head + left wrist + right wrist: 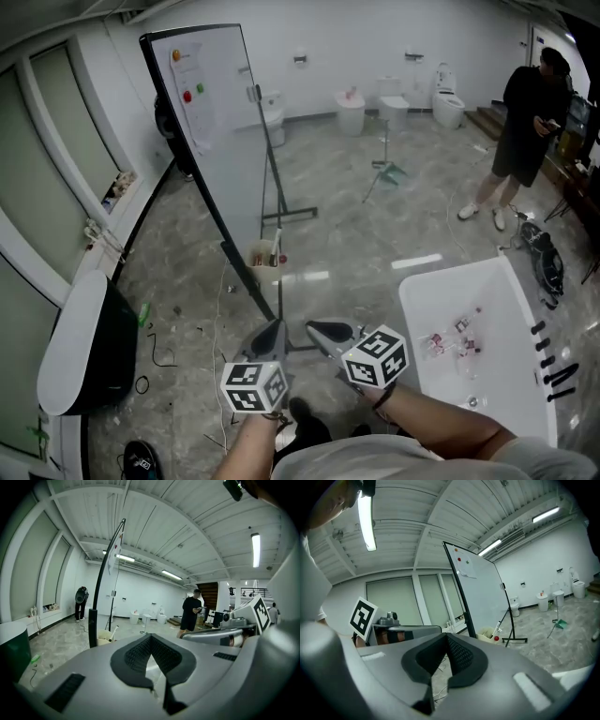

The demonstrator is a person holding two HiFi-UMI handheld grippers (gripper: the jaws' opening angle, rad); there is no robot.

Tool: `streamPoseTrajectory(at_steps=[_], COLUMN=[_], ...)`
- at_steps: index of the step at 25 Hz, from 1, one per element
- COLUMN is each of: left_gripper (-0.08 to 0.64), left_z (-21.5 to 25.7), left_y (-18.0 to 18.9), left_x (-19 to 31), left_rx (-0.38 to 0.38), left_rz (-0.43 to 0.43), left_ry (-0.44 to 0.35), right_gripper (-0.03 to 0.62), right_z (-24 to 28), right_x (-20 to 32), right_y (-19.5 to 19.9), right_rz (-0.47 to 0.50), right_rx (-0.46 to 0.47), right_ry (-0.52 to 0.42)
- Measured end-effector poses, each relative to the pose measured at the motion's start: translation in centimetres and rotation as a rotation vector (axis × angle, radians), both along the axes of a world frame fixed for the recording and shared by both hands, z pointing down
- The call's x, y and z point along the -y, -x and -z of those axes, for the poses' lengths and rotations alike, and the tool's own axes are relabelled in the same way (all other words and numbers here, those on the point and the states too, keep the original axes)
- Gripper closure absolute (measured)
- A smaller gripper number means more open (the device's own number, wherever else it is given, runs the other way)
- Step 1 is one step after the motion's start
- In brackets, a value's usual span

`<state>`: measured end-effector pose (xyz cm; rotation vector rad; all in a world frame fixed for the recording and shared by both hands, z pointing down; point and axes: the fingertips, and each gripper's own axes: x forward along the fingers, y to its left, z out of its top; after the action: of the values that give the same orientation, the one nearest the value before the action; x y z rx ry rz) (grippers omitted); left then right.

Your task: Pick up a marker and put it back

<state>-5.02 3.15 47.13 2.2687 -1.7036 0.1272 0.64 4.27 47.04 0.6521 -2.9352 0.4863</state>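
Observation:
A beige cup (pixel 265 255) with markers in it stands on the floor at the foot of the whiteboard (pixel 220 122). The same cup (pixel 107 637) shows in the left gripper view, with a white marker (pixel 114 631) sticking out. It appears again in the right gripper view as the cup (pixel 490 633) beside the whiteboard (pixel 480 592). Low in the head view, my left gripper (pixel 269 336) and right gripper (pixel 323 332) are held side by side, well short of the cup. The left gripper (pixel 151 644) is shut on nothing, and the right gripper (pixel 446 641) is too.
A white table (pixel 441 291) at the right carries small items and several black pieces along its far edge. A person in black (pixel 525 117) stands at the back right. Toilets line the rear wall. A grey rounded unit (pixel 80 342) and cables lie at the left.

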Motion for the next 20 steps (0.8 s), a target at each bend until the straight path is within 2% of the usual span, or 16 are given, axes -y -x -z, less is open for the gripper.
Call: streamPoseTrajectory(at_steps=[8,20], left_gripper=[0.558,0.558], left_z=[-2.2,-5.1], left_y=[2.5,9.4], left_x=[10.9,24.6], left_rx=[-0.033,-0.051], left_rz=[-0.027,-0.136], left_ry=[0.033,0.083], right_gripper=[0.589,0.586], right_z=[-1.8,-5.4], right_x=[9.2,25.0], right_y=[1.7,9.5], right_rz=[0.0,-0.071], right_rx=[-0.045,-0.063], right_ry=[0.029,0.159])
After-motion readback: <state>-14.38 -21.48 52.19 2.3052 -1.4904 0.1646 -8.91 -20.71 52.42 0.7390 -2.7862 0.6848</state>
